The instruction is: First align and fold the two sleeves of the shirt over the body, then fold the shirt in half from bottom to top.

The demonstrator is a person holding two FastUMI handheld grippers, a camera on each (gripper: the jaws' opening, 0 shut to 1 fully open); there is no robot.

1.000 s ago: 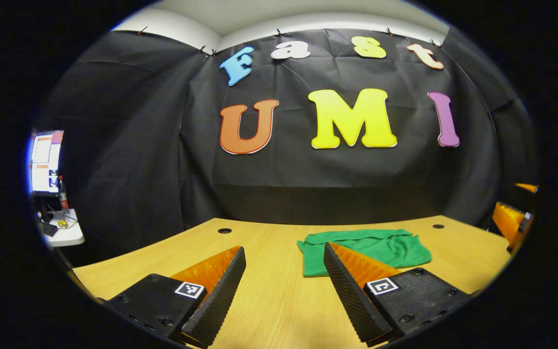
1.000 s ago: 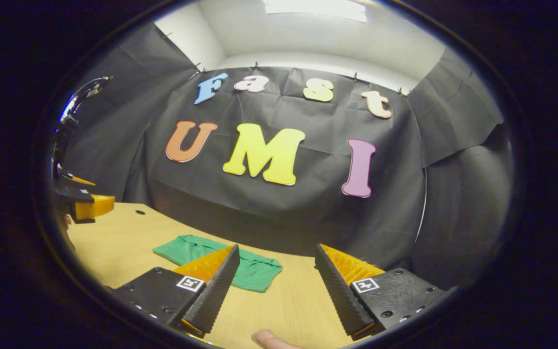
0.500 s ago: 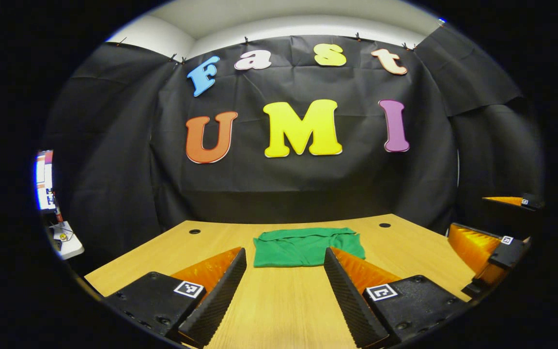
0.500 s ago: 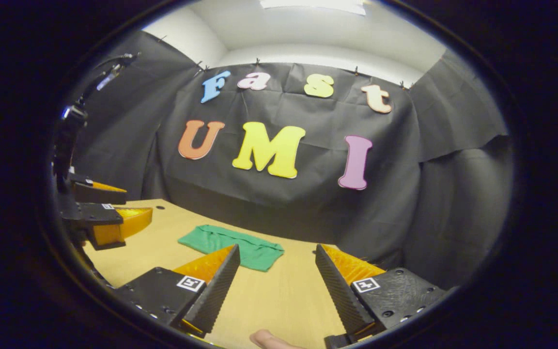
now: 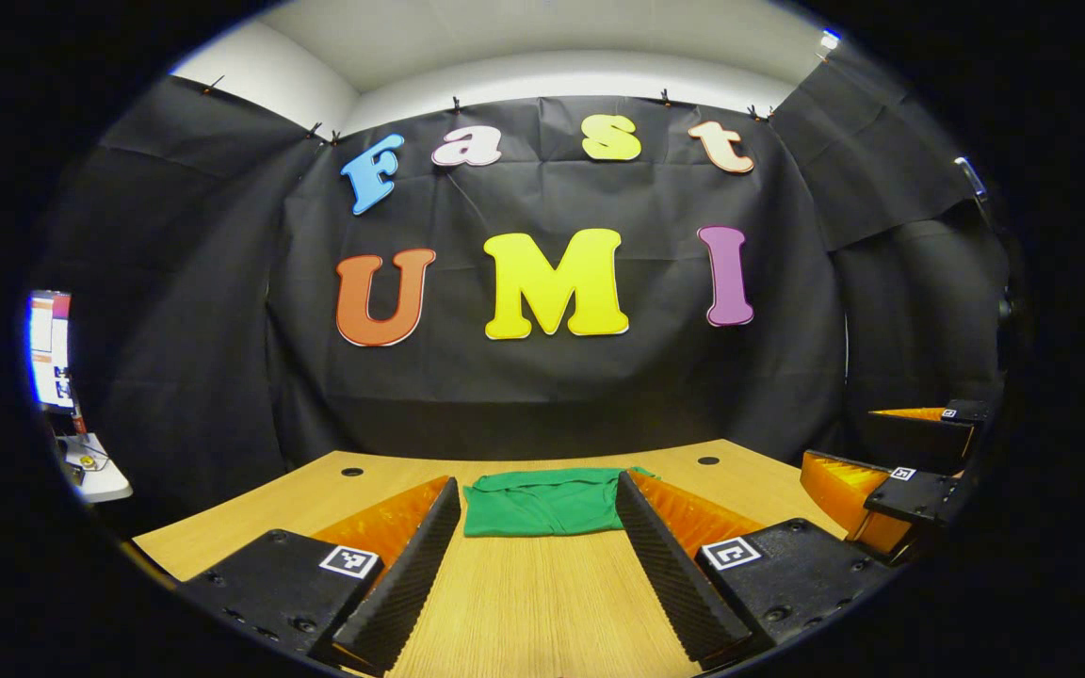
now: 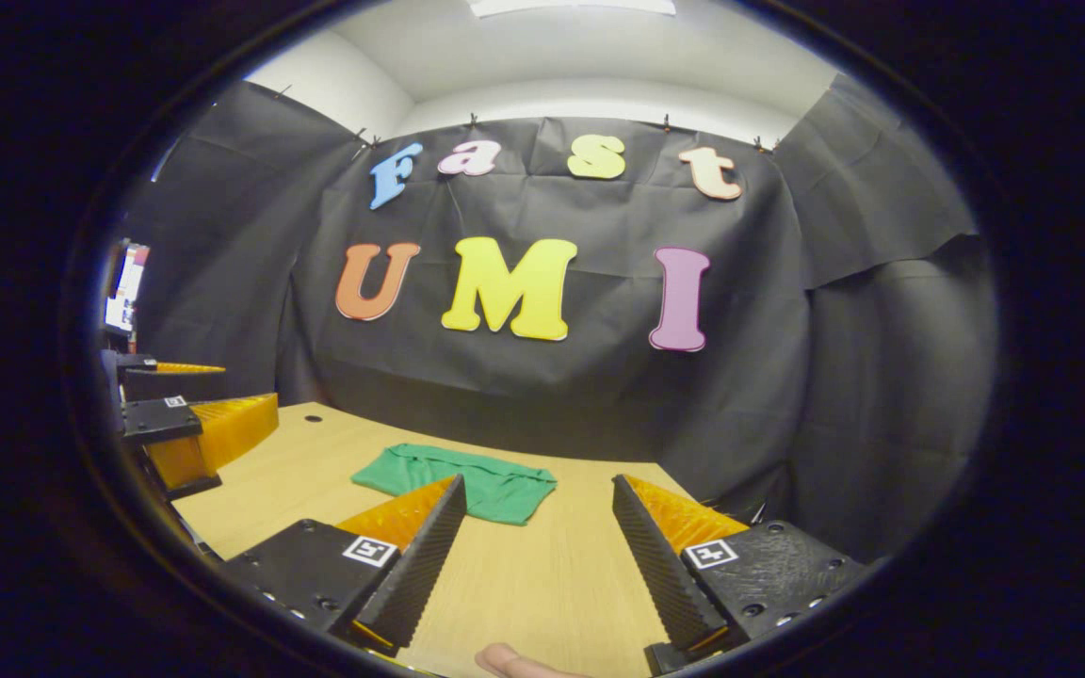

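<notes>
Shirt [image 5: 542, 504] now centred between left tongs [image 5: 536, 556]

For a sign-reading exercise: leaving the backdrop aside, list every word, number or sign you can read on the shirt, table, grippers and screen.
Shirt: none.
Table: none.
Left gripper: square black-and-white markers, patterns only, no letters.
Right gripper: the same kind of markers, no letters.
Screen: too small and blurred to read.
</notes>
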